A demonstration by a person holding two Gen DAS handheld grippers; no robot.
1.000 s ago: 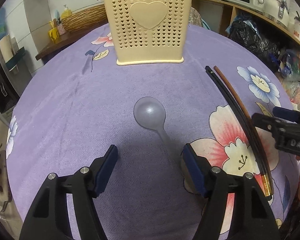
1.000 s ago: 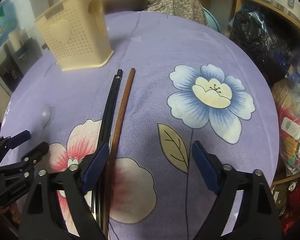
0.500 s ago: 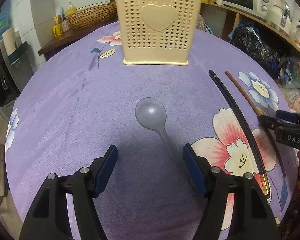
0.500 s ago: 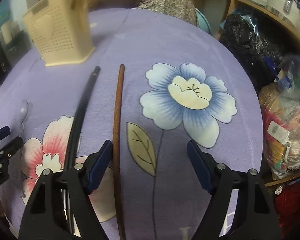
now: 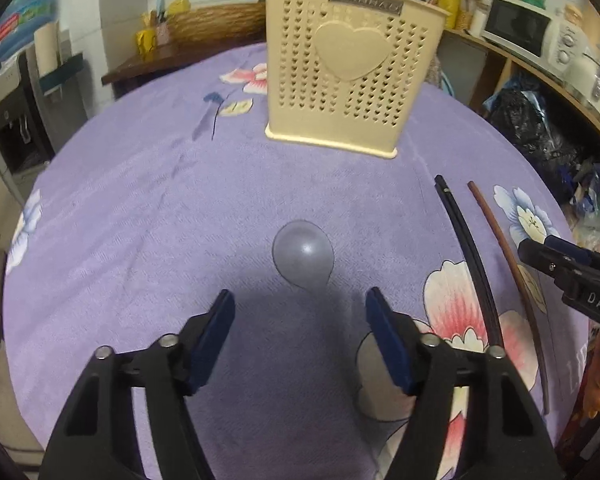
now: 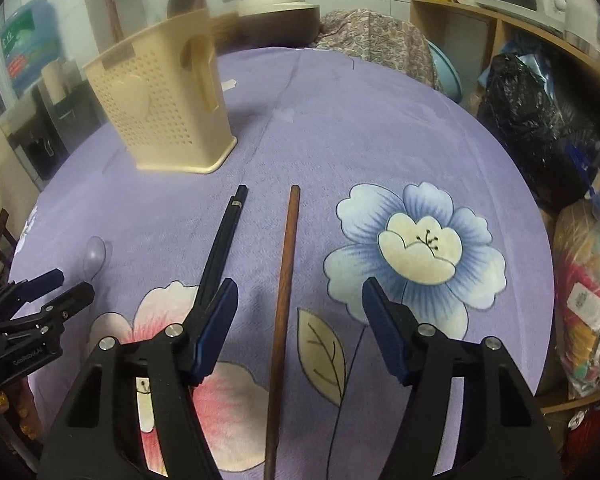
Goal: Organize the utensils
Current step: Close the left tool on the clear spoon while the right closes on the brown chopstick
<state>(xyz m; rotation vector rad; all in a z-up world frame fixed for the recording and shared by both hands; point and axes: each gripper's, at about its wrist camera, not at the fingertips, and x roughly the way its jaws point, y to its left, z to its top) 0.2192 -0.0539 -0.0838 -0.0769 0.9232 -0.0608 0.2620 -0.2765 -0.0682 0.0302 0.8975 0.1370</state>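
In the foreground of both wrist views nothing is being held: the left gripper (image 5: 300,320) is being kept wide apart with the translucent spoon (image 5: 303,254) lying just ahead at frame centre, and the right gripper (image 6: 298,316) is likewise spread, straddling the brown chopstick (image 6: 286,276), with the black chopsticks (image 6: 224,240) lying as a pair just left of it. Farther up on the purple floral tablecloth (image 5: 140,200), the perforated cream utensil holder (image 5: 348,72) is standing upright at upper centre of the left view. No table utensil is seen placed in it yet, so the sorting is being judged barely begun.
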